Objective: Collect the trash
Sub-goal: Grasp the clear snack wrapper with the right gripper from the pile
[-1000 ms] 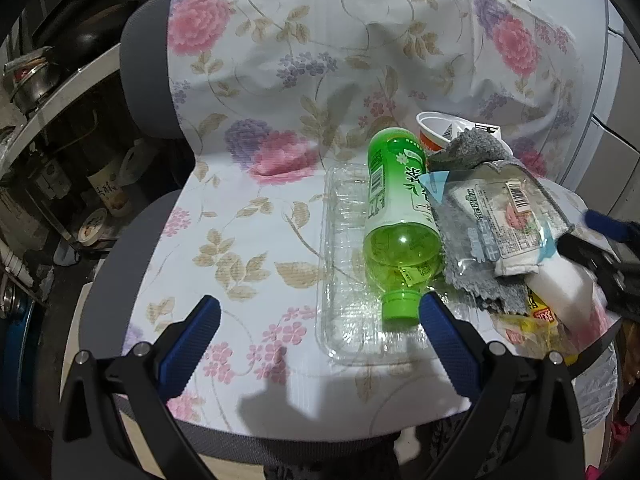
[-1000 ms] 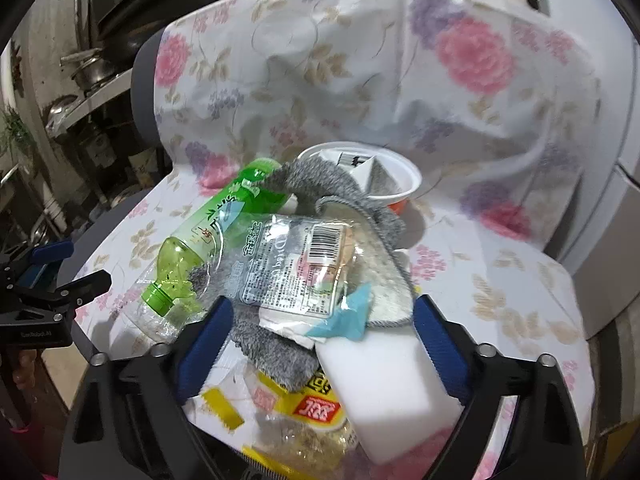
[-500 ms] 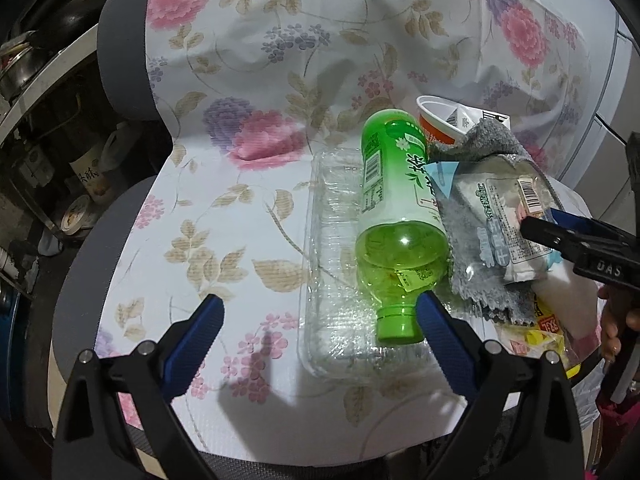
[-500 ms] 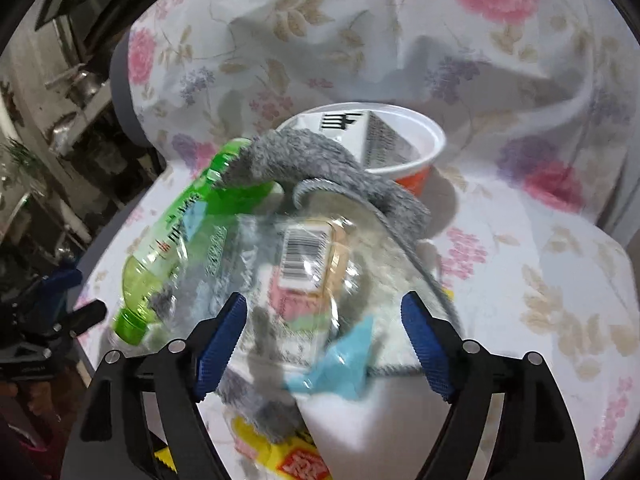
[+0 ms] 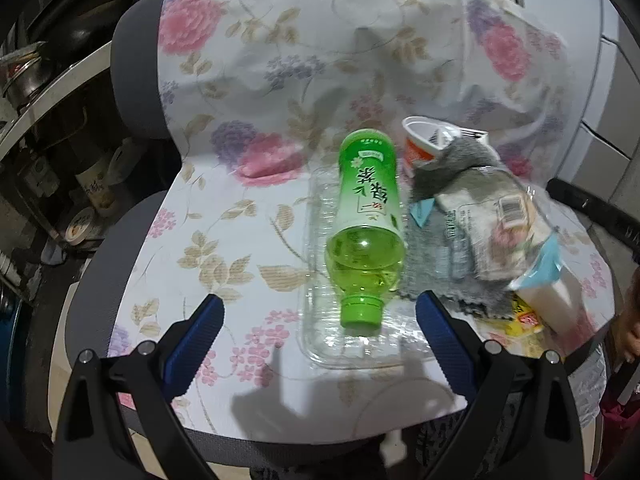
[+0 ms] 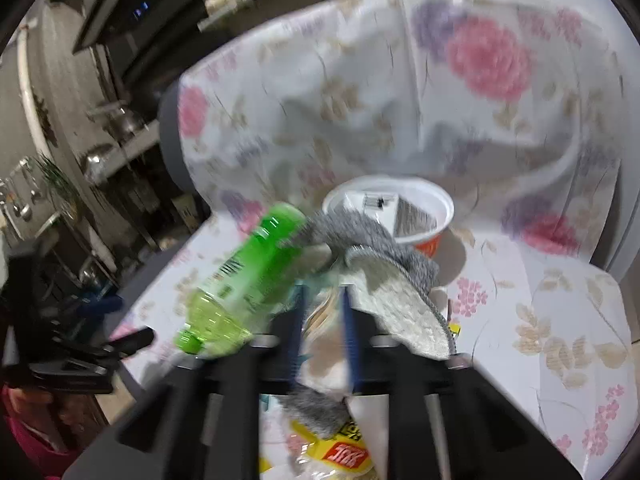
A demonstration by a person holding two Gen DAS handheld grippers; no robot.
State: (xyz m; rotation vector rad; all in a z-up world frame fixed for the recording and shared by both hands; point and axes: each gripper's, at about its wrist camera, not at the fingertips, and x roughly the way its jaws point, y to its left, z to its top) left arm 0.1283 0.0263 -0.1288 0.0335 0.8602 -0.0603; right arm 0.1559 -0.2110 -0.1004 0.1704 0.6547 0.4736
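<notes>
From my left gripper I see both blue ribbed pads spread wide with nothing between them, hovering over the floral cloth that drapes the grey chair. Left of my left finger the cloth is bare, smooth and printed with pink and purple blooms. Just ahead of the gap between the fingers lies a clear, ridged plastic tray, shallow and rectangular, and on it rests a green bottle on its side, its cap pointing back toward me and its round, glossy body closer to my right finger than my left. Beyond the right finger's tip a fuzzy grey rag spreads flat, with a crinkly clear wrapper bearing a barcode on top of it (that wrapper looks blurred). Behind the rag stands a white and orange cup, and past the right finger to the outside sits a white block over a yellow packet.

From my right gripper the jaws have just been closing and now stand nearly together, pinching the crumpled clear wrapper between the thin blue pads. The bottle lies left of the fingers, the rag's pale woven underside curls up just right of them, and the cup sits ahead.
</notes>
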